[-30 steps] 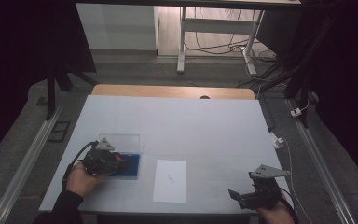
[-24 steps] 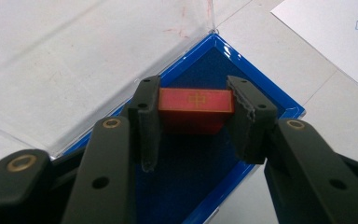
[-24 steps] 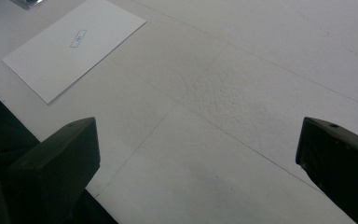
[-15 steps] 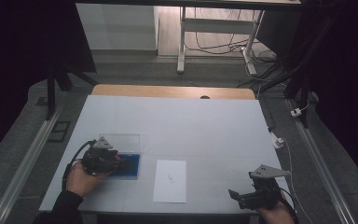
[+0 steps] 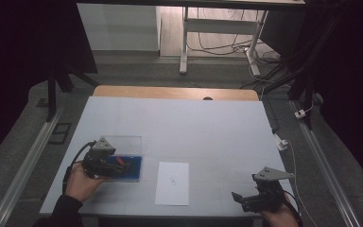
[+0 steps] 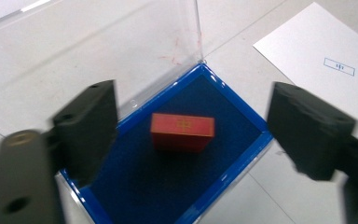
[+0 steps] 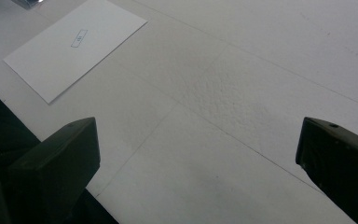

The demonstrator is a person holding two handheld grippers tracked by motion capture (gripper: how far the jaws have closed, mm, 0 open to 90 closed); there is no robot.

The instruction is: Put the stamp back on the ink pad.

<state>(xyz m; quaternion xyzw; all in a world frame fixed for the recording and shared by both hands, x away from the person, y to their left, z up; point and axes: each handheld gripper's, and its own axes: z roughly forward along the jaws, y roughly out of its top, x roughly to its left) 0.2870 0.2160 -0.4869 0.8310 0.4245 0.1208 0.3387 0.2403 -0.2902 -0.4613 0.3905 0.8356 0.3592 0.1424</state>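
Hovering over a blue-lined box (image 6: 177, 154) near the left front of the counter (image 5: 208, 127), the left gripper (image 6: 191, 135) has its fingers (image 6: 91, 130) spread wide — they have just been opening, and nothing is pinched between them. Below them, in the left gripper view, a small red block (image 6: 182, 132) lies flat on the dark blue lining, roughly in the middle of the box and apart from its walls. The fingers stand to either side above the block without touching it. The box's clear lid (image 6: 98, 51) stands raised along the far edge, with a faint red smear near its corner.

In the high view the left gripper (image 5: 105, 163) sits at the near edge of the box (image 5: 127, 165), held by the person's left hand (image 5: 82, 179), with the clear lid (image 5: 123, 143) rising behind.

Just to the right of the box lies a white sheet of paper (image 5: 172, 183) with a small printed mark in its middle, flat on the counter and not touching the box.

The right gripper (image 5: 251, 199) is well apart at the front right corner, low over bare counter — its fingers (image 7: 56, 163) are spread too, with nothing between them, and the paper (image 7: 74, 51) lies farther off ahead of them.
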